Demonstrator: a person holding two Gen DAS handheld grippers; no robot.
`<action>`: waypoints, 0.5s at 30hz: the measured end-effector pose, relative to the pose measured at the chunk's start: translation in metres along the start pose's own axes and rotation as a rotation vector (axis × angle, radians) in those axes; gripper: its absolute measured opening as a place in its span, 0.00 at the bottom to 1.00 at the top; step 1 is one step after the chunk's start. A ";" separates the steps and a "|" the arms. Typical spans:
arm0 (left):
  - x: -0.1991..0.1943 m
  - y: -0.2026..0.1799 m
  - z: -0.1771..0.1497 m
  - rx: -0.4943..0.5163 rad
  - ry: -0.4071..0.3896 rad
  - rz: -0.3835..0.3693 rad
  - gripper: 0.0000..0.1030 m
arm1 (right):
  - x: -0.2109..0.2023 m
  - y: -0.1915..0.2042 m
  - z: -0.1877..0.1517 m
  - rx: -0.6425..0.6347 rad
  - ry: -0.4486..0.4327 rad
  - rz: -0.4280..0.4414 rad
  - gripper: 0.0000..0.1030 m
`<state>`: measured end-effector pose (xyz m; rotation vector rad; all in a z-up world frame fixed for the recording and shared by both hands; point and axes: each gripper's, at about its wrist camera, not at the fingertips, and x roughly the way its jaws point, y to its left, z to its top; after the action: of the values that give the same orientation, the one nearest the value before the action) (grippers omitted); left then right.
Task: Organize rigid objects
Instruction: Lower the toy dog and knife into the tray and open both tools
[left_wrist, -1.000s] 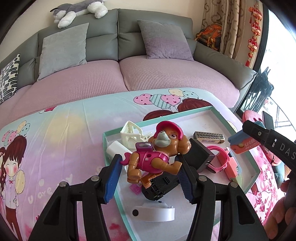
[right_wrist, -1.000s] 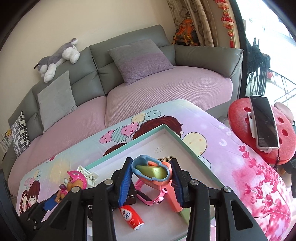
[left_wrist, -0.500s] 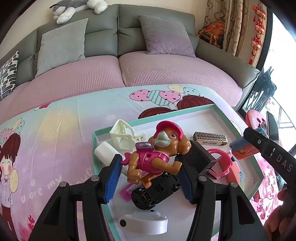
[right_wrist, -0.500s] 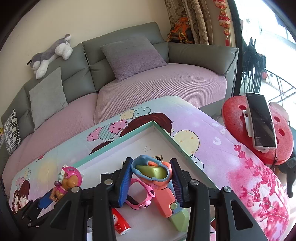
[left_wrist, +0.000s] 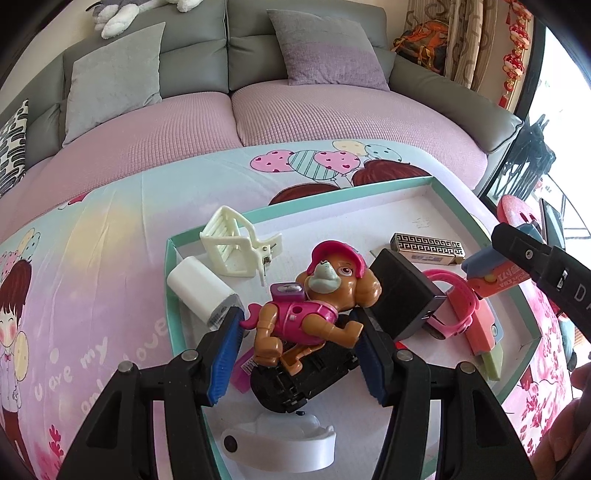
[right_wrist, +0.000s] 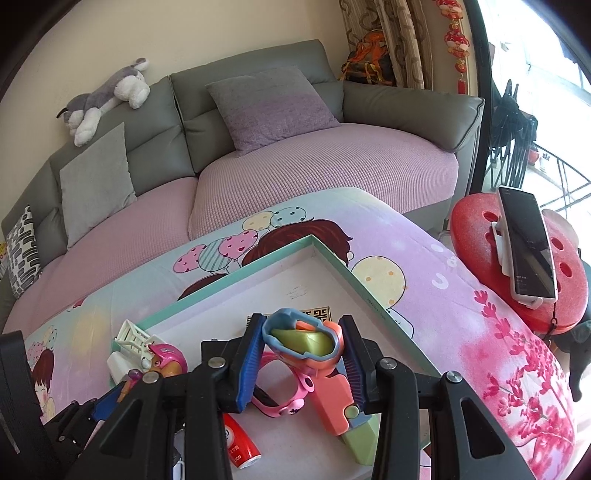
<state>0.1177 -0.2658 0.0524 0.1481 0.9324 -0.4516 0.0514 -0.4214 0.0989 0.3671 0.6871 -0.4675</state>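
Cartoon-print blanket (left_wrist: 110, 229) under the teal-rimmed tray (right_wrist: 258, 258) — grey sofa (right_wrist: 258, 96) behind.

Over the tray (left_wrist: 172, 295), the left gripper (left_wrist: 295, 350) carries the toy dog (left_wrist: 314, 306) lower and toward the near left corner: the white clip (left_wrist: 236, 247) and white block (left_wrist: 199, 291) now sit closer to its blue pads than 1 second ago, and the black toy car (left_wrist: 306, 380) lies more fully beneath it. The right gripper (right_wrist: 301, 365) tips its toy knife (right_wrist: 321, 373) downward, so the pink watch (right_wrist: 280, 391) and red tube (right_wrist: 240, 439) beneath look larger and nearer.
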 end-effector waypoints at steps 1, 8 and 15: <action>0.000 0.000 0.000 0.000 0.003 0.002 0.58 | 0.000 0.000 0.000 -0.003 0.006 -0.002 0.42; -0.001 0.004 0.000 -0.006 0.006 0.016 0.59 | 0.004 -0.008 -0.002 0.006 0.096 -0.006 0.42; -0.003 0.009 0.000 -0.018 0.014 0.014 0.59 | 0.009 0.002 -0.009 -0.096 0.169 -0.048 0.42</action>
<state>0.1202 -0.2571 0.0540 0.1411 0.9484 -0.4295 0.0541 -0.4177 0.0867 0.3023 0.8812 -0.4504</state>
